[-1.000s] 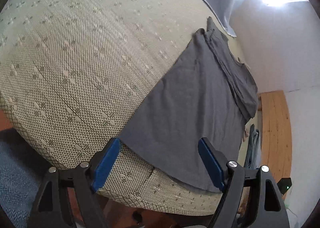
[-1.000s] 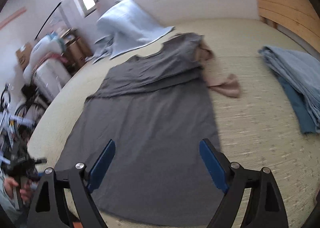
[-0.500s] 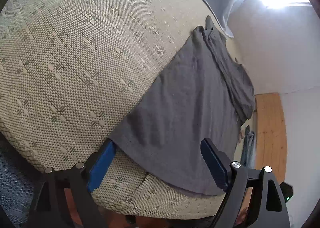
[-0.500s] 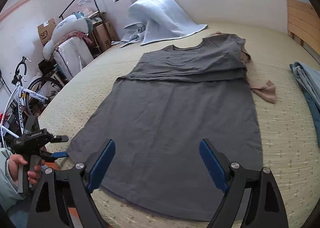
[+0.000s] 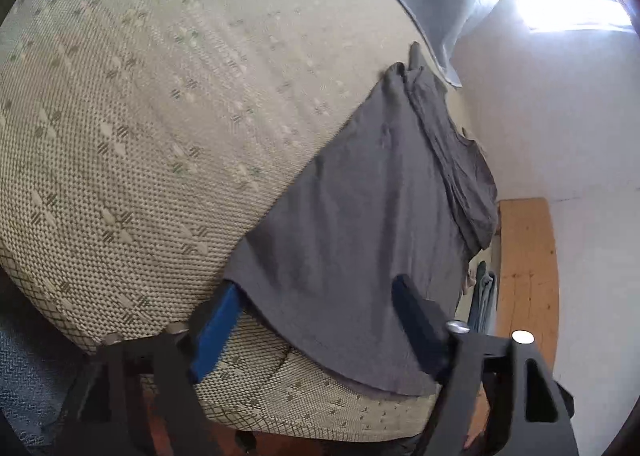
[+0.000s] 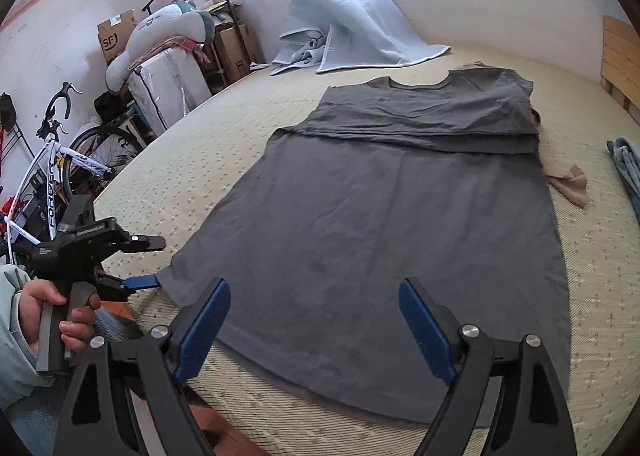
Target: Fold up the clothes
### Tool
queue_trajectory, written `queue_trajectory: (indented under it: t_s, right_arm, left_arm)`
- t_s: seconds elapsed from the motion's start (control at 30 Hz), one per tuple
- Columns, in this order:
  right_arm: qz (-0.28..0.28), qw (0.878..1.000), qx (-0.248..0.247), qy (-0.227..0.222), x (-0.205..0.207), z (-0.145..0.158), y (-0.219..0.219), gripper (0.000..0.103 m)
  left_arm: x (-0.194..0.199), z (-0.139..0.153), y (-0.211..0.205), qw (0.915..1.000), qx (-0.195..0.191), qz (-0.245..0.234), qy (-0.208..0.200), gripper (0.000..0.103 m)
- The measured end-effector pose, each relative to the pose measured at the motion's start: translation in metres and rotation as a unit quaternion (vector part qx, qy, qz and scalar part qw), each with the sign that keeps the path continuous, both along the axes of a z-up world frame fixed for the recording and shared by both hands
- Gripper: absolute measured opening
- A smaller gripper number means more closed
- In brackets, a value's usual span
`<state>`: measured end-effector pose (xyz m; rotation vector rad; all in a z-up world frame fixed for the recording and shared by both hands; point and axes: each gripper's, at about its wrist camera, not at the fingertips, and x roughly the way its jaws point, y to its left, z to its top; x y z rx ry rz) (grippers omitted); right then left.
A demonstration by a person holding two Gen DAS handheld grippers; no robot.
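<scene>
Beside the grey dress [image 6: 384, 232] lie tan cloth [image 6: 568, 182] and blue sheet [image 6: 360, 28] (both grippers' jaws apart).

"SF" is printed on the brown cardboard box [image 6: 117, 35] at ten o'clock in the right wrist view. "FOREVER" runs along the white bicycle frame [image 6: 51, 192] at nine o'clock.
</scene>
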<state>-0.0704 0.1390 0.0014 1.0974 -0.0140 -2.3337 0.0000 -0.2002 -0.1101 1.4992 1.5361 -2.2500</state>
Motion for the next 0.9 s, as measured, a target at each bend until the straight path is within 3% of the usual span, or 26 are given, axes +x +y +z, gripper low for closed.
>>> queue_trajectory:
  t_s: [0.3, 0.67, 0.9]
  right_arm:
    - [0.054, 0.998, 0.035, 0.005, 0.017, -0.012, -0.04, 0.089]
    - [0.161, 0.982, 0.096, 0.033, 0.044, -0.04, -0.129, 0.089]
    - [0.193, 0.963, 0.156, 0.105, 0.058, -0.058, -0.192, 0.088]
  left_arm:
    - [0.021, -0.005, -0.02, 0.9996, 0.024, 0.016, -0.003, 0.01]
    - [0.039, 0.002, -0.033, 0.9949, 0.09, 0.034, 0.03, 0.003]
    - [0.048, 0.006, -0.037, 0.9916, 0.119, 0.031, 0.04, 0.003]
